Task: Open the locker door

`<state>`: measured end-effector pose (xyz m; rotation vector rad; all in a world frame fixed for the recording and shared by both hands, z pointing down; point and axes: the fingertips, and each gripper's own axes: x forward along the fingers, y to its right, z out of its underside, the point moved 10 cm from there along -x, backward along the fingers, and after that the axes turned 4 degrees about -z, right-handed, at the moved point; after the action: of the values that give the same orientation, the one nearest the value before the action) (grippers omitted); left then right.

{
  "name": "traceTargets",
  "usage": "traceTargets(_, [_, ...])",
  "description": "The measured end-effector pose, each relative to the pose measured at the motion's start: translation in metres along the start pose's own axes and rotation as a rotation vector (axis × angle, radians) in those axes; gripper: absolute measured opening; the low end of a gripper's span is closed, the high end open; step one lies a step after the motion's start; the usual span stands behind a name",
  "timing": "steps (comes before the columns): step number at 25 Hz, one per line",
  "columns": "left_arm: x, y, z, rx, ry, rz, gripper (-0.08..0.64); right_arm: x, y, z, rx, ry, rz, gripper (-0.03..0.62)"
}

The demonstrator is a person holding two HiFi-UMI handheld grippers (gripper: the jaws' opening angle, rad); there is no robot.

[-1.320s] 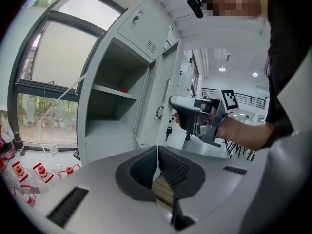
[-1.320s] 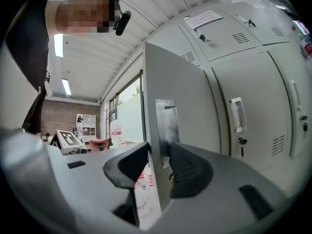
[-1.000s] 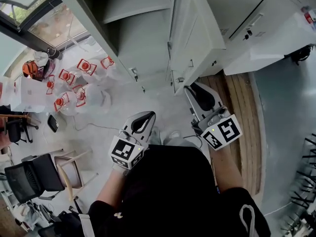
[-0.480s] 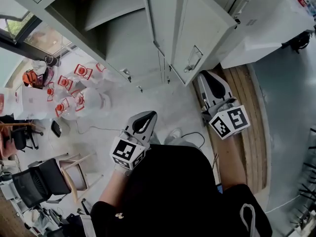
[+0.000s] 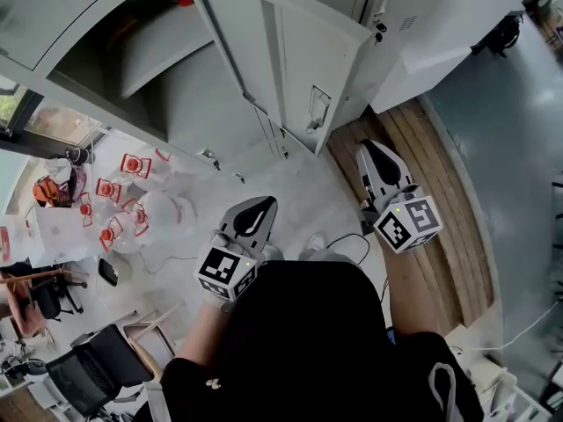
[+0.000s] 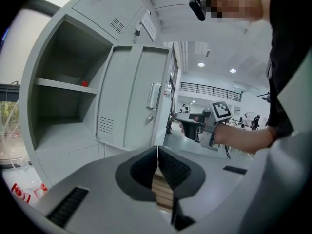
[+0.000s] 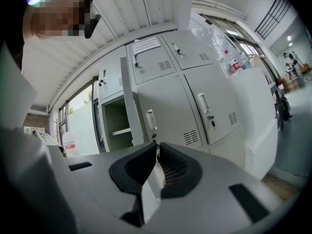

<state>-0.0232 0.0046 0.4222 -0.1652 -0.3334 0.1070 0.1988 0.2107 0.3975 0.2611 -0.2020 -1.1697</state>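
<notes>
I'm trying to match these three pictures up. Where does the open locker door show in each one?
Head view: open locker door, upper middle.
Left gripper view: the door fills the centre, broad face showing.
Right gripper view: the door stands left of centre, nearly edge-on.
Shared landmark: the shelf in the open compartment beside it.

The pale floor under me carries the grey lockers, a strip of wooden boards on my right, and clear red-labelled jugs clustered on my left.
</notes>
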Motion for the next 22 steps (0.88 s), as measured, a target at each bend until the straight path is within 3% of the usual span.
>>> traceTargets(5, [0.011, -0.008, -0.011, 0.029, 0.005, 0.09, 0.025, -0.022, -0.018, 0.003, 0.021, -0.009, 0.077, 0.046])
traceTargets(12, [0.014, -0.013, -0.014, 0.058, 0.014, 0.202, 0.025, -0.04, -0.064, 0.031, -0.006, -0.061, 0.105, 0.046])
traceTargets(22, [0.008, -0.022, -0.015, 0.072, 0.016, 0.257, 0.025, -0.049, -0.098, 0.037, -0.075, -0.065, 0.144, 0.046])
